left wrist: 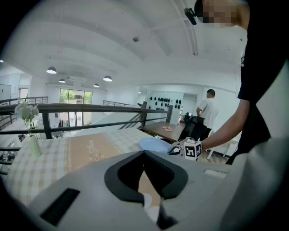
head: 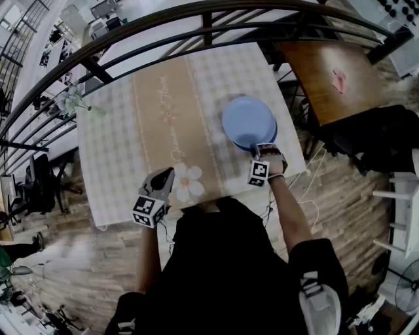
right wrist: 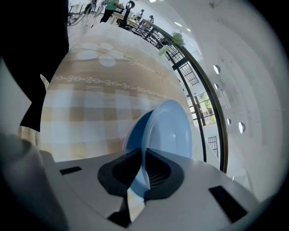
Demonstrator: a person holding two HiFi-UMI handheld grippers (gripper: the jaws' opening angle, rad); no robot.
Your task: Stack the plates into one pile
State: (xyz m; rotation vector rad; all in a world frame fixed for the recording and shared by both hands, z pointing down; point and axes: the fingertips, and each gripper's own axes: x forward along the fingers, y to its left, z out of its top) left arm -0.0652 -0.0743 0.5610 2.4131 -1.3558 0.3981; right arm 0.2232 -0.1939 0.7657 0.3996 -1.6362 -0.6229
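Observation:
A light blue plate (head: 247, 120) lies tilted on a darker blue plate (head: 241, 143) at the right side of the checked table (head: 111, 144). My right gripper (head: 257, 149) is shut on the near rim of the light plate (right wrist: 169, 131), its far edge raised off the darker plate (right wrist: 134, 133). The rim runs between the right gripper's (right wrist: 144, 155) pads. My left gripper (head: 167, 174) hovers near the table's front edge beside a printed flower, its jaws together with nothing in them. The left gripper view looks over the left gripper (left wrist: 144, 153) at the plates (left wrist: 153, 144) and right gripper (left wrist: 178, 148).
A vase of white flowers (head: 72, 99) stands at the table's far left corner. A dark metal railing (head: 196, 13) runs just behind the table. A brown table (head: 327, 72) stands to the right. A person in a white shirt (left wrist: 208, 108) stands far off.

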